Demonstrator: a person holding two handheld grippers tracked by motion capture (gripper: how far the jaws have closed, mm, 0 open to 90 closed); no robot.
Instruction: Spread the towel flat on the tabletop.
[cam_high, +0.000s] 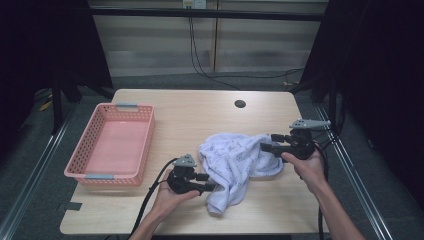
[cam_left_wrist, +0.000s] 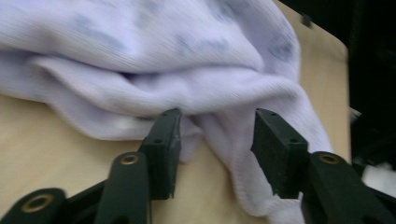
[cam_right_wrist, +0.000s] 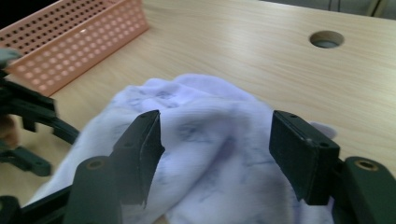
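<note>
1. We see the crumpled white cotton garment with faint blue print (cam_high: 234, 167) lying bunched on the light wooden table (cam_high: 200, 120), right of the pink perforated plastic basket (cam_high: 112, 145) and apart from it.
2. The left gripper (cam_high: 212, 187) sits at the garment's near-left edge; in the left gripper view a fold of fabric (cam_left_wrist: 219, 140) lies between the jaws, which stand apart and do not pinch it. Released.
3. The right gripper (cam_high: 265, 142) is at the far-right edge, jaws wide over the cloth (cam_right_wrist: 210, 140), nothing pinched. Released too.
4. Risk: the left jaws may close on just the thin hem, so it slips out on lifting.
5. Risk: the right one may grab several bunched layers, so the garment comes up as a lump and will not spread.
6. Risk: a jaw tip pressing low could scrape the table and push the cloth away.
7. Risk: uneven pulls could drag the cloth off the near edge.
</note>
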